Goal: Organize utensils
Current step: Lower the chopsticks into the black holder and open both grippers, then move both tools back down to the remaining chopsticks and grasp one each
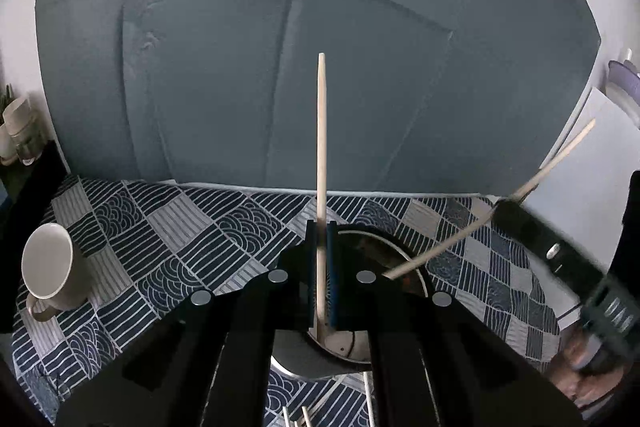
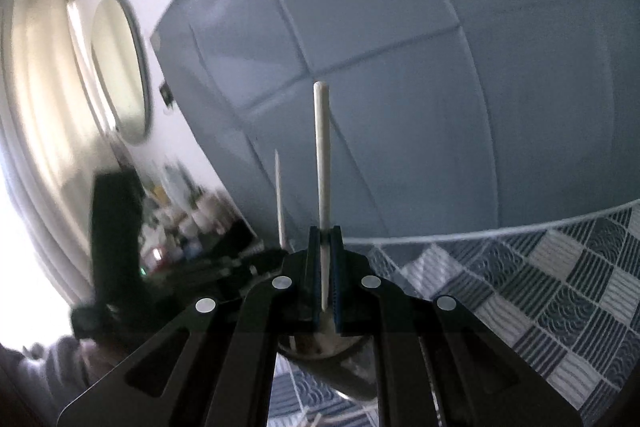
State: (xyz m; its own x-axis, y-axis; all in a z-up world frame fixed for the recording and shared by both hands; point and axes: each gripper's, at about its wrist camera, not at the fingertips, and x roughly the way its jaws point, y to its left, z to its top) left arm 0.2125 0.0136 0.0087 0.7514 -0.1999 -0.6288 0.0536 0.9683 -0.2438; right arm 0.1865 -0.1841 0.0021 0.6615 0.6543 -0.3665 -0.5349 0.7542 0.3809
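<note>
A surface covered by a blue-and-white patterned cloth (image 1: 192, 239) carries everything. On it, well left of the left jaws, a white mug (image 1: 50, 267) lies on its side. Directly beneath the jaws sits a round dark container (image 1: 384, 251), and pale sticks (image 1: 304, 417) lie nearer.

2 chopsticks (image 1: 321, 163) held, 1 mug (image 1: 50, 267), 1 bowl (image 1: 384, 255).

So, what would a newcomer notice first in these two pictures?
First, a pale chopstick standing nearly upright, clamped in the left tongs above a round dark holder. The right tongs grip a second chopstick the same way. A white mug lies on its side on the patterned cloth.
</note>
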